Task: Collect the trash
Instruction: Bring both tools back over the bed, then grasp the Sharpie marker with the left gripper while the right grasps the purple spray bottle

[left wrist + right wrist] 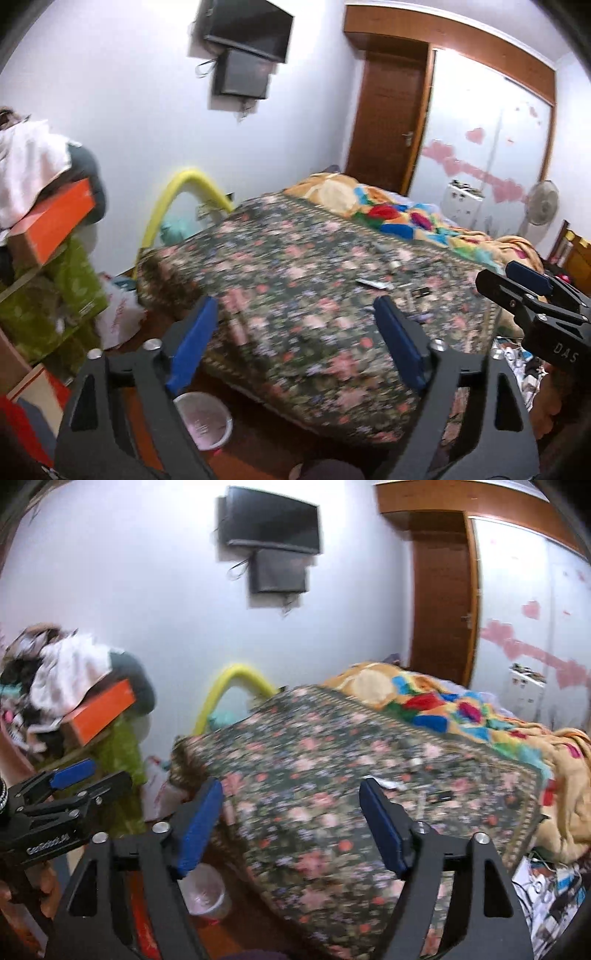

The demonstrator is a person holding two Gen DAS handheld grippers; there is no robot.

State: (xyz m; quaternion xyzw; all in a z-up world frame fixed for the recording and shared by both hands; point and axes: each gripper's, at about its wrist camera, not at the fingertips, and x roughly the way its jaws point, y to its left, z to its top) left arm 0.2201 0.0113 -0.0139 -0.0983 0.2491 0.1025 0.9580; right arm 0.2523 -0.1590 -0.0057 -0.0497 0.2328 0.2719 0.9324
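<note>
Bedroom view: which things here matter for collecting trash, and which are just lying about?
For the job:
- small scraps on the floral bedspread
- pale pink plastic bin on the floor
- open left tongs
- open right tongs

Just lying about:
- orange cardboard box
- colourful patchwork blanket
- white standing fan

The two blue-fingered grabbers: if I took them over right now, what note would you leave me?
Left gripper: open, empty, held above the bed's near corner.
Right gripper: open, empty, beside it.
Trash: a few small items, too blurred to identify, lie on the floral bedspread, among them a flat wrapper-like piece and a small dark item.
Bin: a plastic-lined wastebasket stands on the floor by the bed's near corner.
Done: nothing is in either gripper yet; what the bin holds is unclear.
Left: probably pick the items off the bed and drop each in the bin.
</note>
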